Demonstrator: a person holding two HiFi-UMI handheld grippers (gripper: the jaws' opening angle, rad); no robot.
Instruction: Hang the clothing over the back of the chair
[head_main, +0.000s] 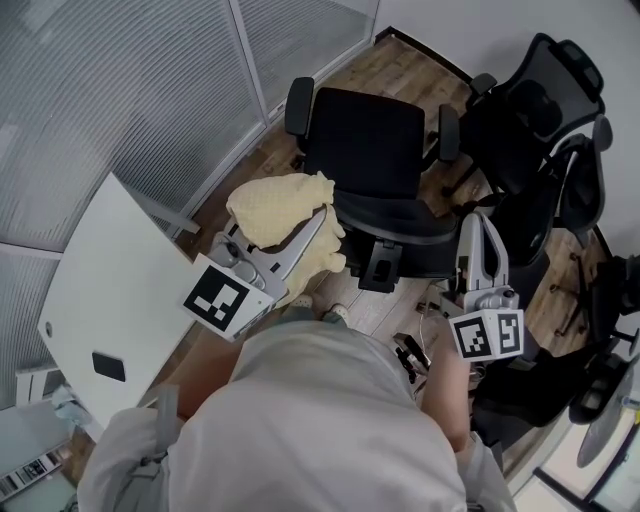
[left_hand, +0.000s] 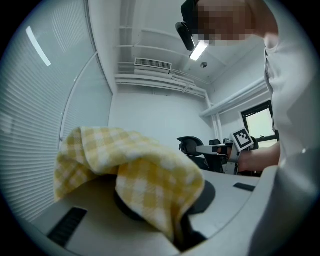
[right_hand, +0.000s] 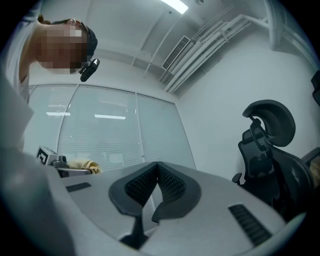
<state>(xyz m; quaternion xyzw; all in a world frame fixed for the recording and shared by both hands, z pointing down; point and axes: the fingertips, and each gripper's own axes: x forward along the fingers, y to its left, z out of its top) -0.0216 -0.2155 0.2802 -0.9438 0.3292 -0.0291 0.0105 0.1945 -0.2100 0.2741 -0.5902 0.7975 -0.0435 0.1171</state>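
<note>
Clothing (head_main: 275, 205) clamped in left tool (head_main: 318, 228), held just left of the chair back (head_main: 400, 222). Right tool (head_main: 479, 228) closed, empty. Transport step; next: swing right, drape over the top.

Holding the left gripper (head_main: 320, 228) out level ahead of the chest, marker cube (head_main: 222, 299) nearest the body, jaws clamped on a fold of yellow checked cloth (head_main: 270, 205) that drapes over both of them. Holding the right gripper (head_main: 481, 228) alongside and well apart, tipped slightly upward, pads meeting at the tips with nothing between. Right forearm (head_main: 447, 395) bare and bent close to the torso.
</note>
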